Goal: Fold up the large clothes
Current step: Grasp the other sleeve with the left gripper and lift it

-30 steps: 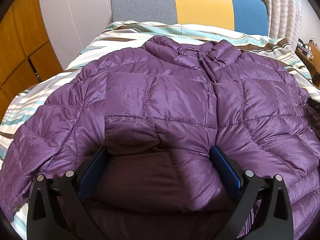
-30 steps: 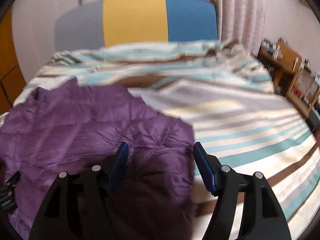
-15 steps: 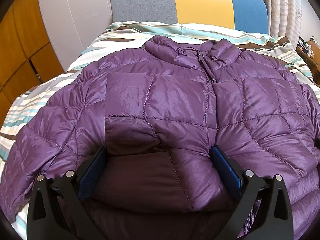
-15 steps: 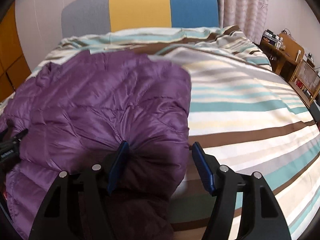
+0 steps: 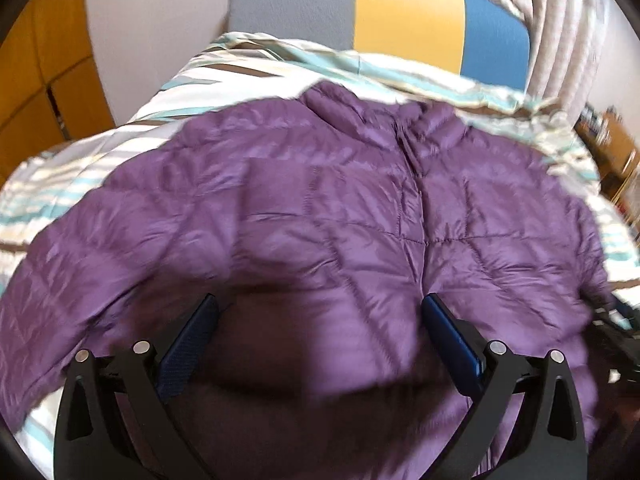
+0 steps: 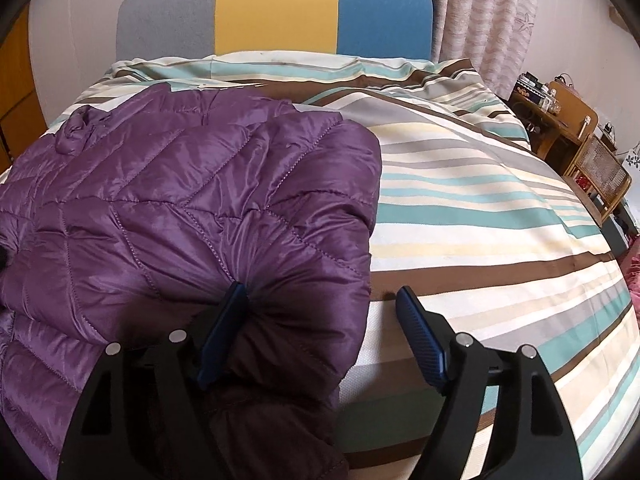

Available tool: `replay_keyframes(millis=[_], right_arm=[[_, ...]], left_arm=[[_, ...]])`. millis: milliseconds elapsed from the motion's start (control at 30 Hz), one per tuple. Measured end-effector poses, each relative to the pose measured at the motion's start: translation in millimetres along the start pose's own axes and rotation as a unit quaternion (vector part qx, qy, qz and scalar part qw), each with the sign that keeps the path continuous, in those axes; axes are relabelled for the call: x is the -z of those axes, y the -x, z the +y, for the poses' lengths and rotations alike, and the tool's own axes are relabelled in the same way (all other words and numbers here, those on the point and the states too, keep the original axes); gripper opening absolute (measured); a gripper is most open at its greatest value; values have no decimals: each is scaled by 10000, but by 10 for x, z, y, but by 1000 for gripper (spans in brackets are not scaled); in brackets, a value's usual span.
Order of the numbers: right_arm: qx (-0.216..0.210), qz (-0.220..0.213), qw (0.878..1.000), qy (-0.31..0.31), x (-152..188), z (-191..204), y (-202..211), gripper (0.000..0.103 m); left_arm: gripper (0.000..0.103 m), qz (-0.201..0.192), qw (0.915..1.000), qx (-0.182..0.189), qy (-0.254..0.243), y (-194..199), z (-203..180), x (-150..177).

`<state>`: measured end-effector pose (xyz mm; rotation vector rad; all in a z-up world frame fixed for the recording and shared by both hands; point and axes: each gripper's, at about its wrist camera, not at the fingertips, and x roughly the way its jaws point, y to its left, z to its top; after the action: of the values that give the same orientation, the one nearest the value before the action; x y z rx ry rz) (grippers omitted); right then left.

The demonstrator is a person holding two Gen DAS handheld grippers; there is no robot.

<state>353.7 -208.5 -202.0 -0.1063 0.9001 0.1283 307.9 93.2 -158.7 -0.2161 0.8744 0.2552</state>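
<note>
Purple jacket [image 6: 172,208], no label readable, now refolded inward, left-wrist view blurred

Striped duvet [image 6: 480,208] on bed; grey/yellow/blue headboard [image 6: 276,12]; curtain [image 6: 488,20]; wooden desk [image 6: 560,120] at right.

Home bedroom — striped bed [image 6: 480,208], headboard [image 6: 276,8], curtains [image 6: 488,16].

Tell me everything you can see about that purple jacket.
The jacket is shiny purple, puffy and quilted in stitched panels, with a stand-up collar and front zip. It lies spread front-up on the striped bed. The open left gripper and open right gripper each have its hem bunched between their fingers.
</note>
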Motion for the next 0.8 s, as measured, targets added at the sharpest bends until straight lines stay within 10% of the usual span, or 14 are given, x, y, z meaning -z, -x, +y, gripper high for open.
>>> replay_keyframes(millis=[333, 800], right_arm=[[100, -31, 9999, 59, 2, -3, 20, 78], [233, -72, 9996, 152, 16, 36, 49, 79]], left_arm=[[100, -629, 9883, -584, 1262, 778, 1142, 282], [100, -480, 9455, -1245, 2969, 1328, 2338, 1382]])
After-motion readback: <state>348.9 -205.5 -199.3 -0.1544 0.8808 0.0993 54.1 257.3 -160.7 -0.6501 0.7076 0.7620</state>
